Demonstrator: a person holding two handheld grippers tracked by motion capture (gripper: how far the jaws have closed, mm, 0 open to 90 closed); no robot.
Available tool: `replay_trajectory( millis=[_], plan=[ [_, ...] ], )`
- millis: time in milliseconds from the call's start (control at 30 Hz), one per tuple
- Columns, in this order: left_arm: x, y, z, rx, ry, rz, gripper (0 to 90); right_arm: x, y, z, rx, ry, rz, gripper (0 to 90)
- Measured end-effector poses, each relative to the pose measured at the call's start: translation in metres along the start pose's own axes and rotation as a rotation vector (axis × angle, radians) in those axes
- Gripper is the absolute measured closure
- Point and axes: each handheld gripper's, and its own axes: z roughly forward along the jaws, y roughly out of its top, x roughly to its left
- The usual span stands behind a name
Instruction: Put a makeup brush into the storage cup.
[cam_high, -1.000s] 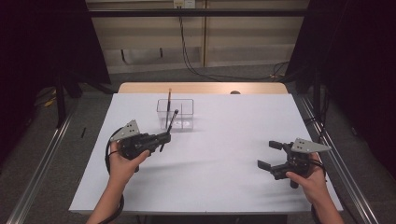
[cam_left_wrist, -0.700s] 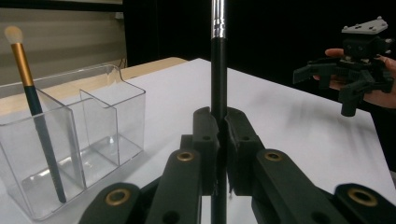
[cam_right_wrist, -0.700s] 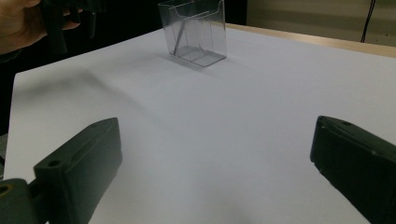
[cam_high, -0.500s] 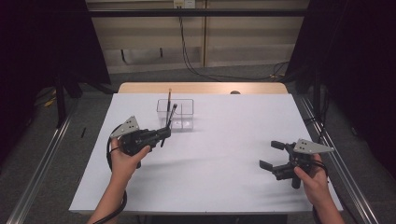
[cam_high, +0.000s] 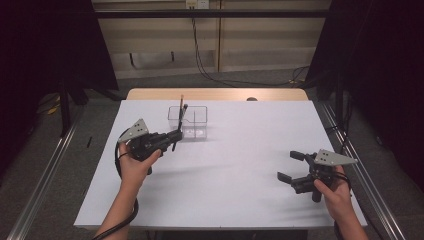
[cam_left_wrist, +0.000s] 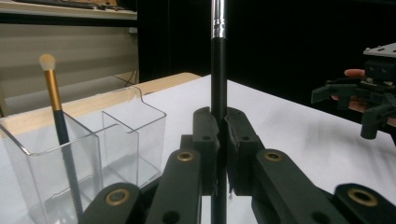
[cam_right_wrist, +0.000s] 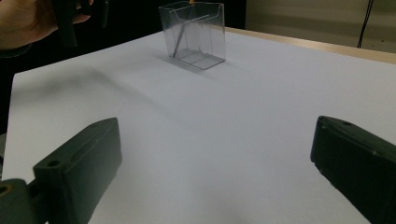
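Note:
My left gripper (cam_high: 175, 138) is shut on a black brush (cam_high: 181, 122), gripping its handle (cam_left_wrist: 218, 93) so it stands nearly upright between the jaws. It hovers just in front of the left end of a clear two-compartment holder (cam_high: 196, 121). A second brush with a gold ferrule and pale tip (cam_left_wrist: 53, 91) leans in one compartment of that holder (cam_left_wrist: 119, 140). My right gripper (cam_high: 289, 166) rests low at the table's right front, open, with nothing between its jaws (cam_right_wrist: 217, 172). The holder (cam_right_wrist: 196, 32) is far ahead of it.
A white sheet covers the table (cam_high: 225, 175), with a bare wooden strip (cam_high: 215, 94) along the far edge. Metal rails run along both sides of the table. Cables hang at the back wall. Dark curtains stand on both sides.
My left gripper has carried the black brush slightly farther away, closer to the holder. The right gripper has stayed where it was.

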Motion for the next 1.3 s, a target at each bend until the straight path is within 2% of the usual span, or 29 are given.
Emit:
replay_trajectory(
  millis=[567, 633, 1300],
  plan=[
    [0.012, 0.011, 0.008, -0.040, 0.034, -0.002, 84.2, 0.000, 0.000, -0.001, -0.006, -0.001, -0.010, 1.5],
    [0.013, 0.012, 0.009, -0.032, 0.042, 0.006, 84.2, 0.001, 0.000, -0.002, -0.007, 0.001, -0.008, 1.5],
    [0.025, 0.024, 0.015, -0.055, 0.088, -0.013, 84.2, 0.001, 0.000, -0.002, -0.008, -0.001, -0.014, 1.6]
  ],
)
